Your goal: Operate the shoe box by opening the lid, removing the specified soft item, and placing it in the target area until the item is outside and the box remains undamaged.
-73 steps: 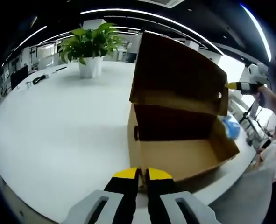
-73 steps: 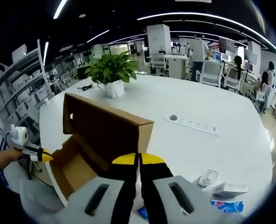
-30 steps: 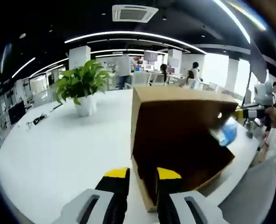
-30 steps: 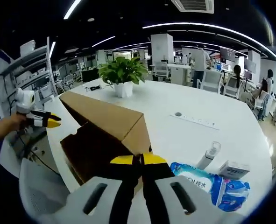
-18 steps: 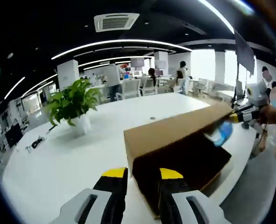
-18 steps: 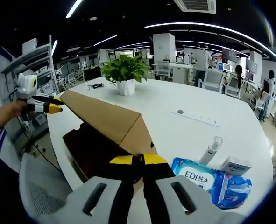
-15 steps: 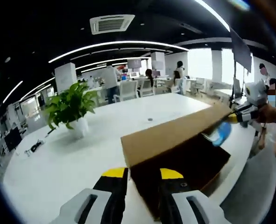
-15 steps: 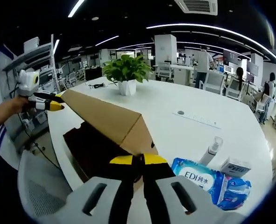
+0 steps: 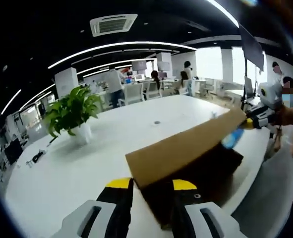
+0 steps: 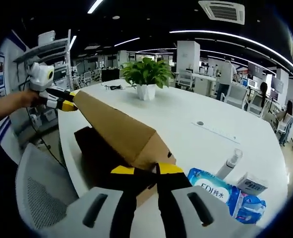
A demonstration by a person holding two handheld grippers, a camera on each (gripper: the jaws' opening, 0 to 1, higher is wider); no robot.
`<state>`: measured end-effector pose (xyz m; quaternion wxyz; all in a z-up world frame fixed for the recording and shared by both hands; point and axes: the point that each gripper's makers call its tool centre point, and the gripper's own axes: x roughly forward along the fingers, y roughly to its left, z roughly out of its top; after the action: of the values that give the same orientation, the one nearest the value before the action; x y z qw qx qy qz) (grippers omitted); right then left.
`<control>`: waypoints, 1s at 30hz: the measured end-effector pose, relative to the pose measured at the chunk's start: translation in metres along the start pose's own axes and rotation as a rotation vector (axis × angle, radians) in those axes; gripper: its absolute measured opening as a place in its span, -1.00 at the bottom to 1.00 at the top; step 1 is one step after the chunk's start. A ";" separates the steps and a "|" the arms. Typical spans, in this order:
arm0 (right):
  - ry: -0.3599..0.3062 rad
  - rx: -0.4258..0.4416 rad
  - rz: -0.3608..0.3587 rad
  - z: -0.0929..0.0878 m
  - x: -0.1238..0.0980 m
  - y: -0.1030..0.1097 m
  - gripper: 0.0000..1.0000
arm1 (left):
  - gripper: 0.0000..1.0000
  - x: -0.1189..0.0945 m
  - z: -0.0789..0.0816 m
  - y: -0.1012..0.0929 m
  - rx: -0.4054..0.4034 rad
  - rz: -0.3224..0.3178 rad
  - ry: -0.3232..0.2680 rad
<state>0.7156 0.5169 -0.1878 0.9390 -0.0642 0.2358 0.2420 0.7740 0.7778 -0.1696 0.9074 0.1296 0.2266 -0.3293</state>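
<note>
The shoe box (image 10: 111, 148) sits on the white table (image 10: 205, 119) with its lid (image 10: 114, 126) partly lowered over the opening. The left gripper (image 9: 151, 184) has its jaws spread, straddling the lid's corner; the right gripper (image 10: 142, 170) has its jaws pressed together on the lid's other corner. A wet-wipes pack (image 10: 213, 186), apparently the soft item, lies outside beside the box. The step in hand looks like closing the lid; next, lower it evenly, then release both corners without creasing the cardboard.

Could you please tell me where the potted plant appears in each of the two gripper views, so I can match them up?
Left gripper view: the potted plant stands on the white table, left of centre, beyond the cardboard box lid.
Right gripper view: the potted plant is at upper centre, behind the lid.
Shared landmark: the cardboard box lid.
</note>
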 end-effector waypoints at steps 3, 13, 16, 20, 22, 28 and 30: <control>0.005 -0.012 0.016 -0.003 -0.003 0.005 -0.68 | -0.39 0.000 -0.006 -0.001 0.001 -0.004 0.013; 0.044 -0.078 0.094 -0.020 -0.003 0.020 -0.53 | -0.29 -0.001 -0.020 -0.017 0.008 -0.018 0.054; 0.055 -0.079 0.109 -0.024 -0.003 0.023 -0.50 | -0.27 -0.001 -0.025 -0.020 0.003 -0.023 0.061; 0.075 -0.096 0.124 -0.030 -0.001 0.027 -0.45 | -0.25 -0.001 -0.032 -0.025 -0.011 -0.032 0.072; 0.088 -0.093 0.135 -0.035 0.000 0.028 -0.42 | -0.24 0.000 -0.035 -0.027 -0.011 -0.038 0.084; 0.111 -0.096 0.158 -0.042 0.001 0.033 -0.36 | -0.19 0.003 -0.046 -0.029 -0.024 -0.054 0.103; 0.119 -0.093 0.164 -0.046 0.003 0.034 -0.34 | -0.17 0.004 -0.051 -0.028 -0.022 -0.057 0.108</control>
<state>0.6825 0.5375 -0.2305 0.8964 -0.1024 0.2839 0.3246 0.7417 0.7743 -0.2186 0.8855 0.1310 0.2824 -0.3450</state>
